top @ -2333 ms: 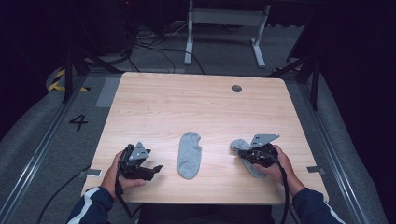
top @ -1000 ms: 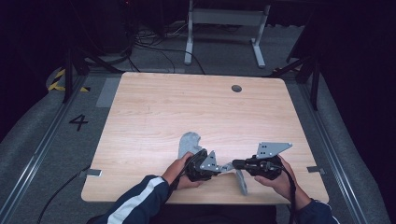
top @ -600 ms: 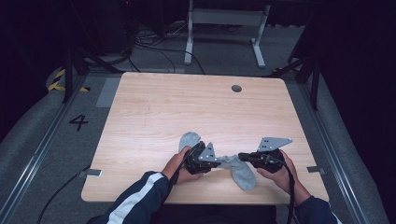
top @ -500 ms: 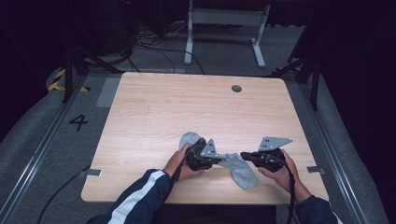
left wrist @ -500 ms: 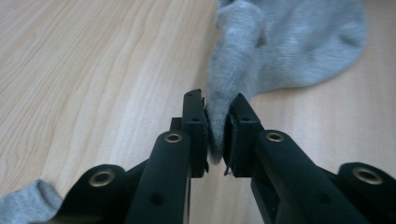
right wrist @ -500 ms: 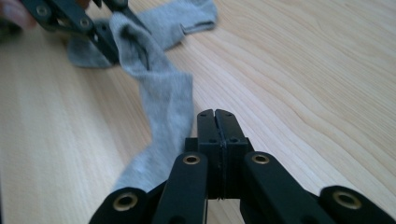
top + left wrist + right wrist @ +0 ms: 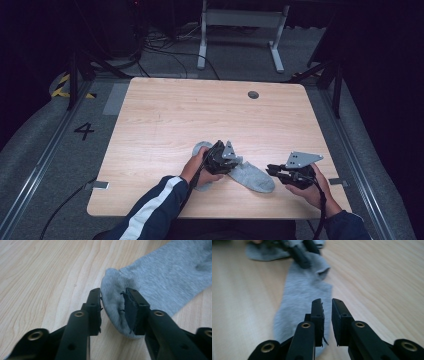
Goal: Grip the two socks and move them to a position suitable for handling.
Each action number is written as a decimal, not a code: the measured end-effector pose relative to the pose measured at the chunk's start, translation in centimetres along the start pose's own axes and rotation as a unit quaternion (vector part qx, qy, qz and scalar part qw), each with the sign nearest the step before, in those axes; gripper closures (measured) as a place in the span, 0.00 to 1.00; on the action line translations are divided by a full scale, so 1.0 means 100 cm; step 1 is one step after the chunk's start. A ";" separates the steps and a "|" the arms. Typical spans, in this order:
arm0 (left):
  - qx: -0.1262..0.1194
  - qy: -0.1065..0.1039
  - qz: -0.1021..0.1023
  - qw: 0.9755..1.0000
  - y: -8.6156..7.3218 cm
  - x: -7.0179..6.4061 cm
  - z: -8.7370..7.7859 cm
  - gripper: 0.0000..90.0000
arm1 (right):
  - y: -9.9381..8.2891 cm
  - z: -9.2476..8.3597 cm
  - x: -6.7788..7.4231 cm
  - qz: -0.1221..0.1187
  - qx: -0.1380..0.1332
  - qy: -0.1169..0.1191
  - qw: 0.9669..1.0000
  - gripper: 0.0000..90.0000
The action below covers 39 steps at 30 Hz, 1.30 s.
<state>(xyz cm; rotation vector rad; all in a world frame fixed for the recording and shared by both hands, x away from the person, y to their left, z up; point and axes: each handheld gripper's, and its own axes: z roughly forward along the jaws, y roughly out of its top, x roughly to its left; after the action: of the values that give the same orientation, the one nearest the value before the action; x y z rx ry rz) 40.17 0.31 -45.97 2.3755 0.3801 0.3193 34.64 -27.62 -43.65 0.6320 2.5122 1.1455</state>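
Observation:
A grey sock (image 7: 252, 177) lies flat near the table's front edge, running right from my left gripper (image 7: 235, 162). The left gripper view has the sock's (image 7: 162, 277) ribbed cuff pinched between my left gripper's (image 7: 112, 293) jaws, so it is shut on it. A second grey sock (image 7: 200, 148) lies partly under the left hand. My right gripper (image 7: 270, 171) sits just right of the first sock's toe. In the right gripper view, my right gripper (image 7: 326, 301) is narrowly open and holds nothing, and the sock (image 7: 304, 290) stretches away to the left gripper (image 7: 299, 255).
The wooden table (image 7: 200, 110) has a round grommet (image 7: 253, 94) at the back right. Metal rails run along both sides on the floor. A white stand (image 7: 240, 30) and cables lie beyond the far edge.
Both hands came in from the table's sides to the front middle. The right-hand sock was brought over and laid out beside the other. The right gripper has drawn slightly right, off the toe.

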 end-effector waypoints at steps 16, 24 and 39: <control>0.033 0.014 -0.002 0.999 -0.001 0.000 0.011 0.64 | -0.023 0.016 0.034 -0.052 0.078 0.081 0.992 0.92; 0.032 0.014 -0.018 0.999 0.004 0.007 0.018 0.64 | -0.019 0.020 0.055 -0.065 0.071 0.113 0.989 0.91; 0.038 0.001 -0.016 0.999 0.007 0.012 0.020 0.65 | -0.016 0.013 0.044 -0.078 0.049 0.093 0.991 0.79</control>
<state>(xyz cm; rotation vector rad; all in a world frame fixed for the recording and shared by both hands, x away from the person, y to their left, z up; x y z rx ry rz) 42.04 -1.01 -46.81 2.4419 0.4376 0.2971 31.04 -25.56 -46.11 0.3575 2.7328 1.0753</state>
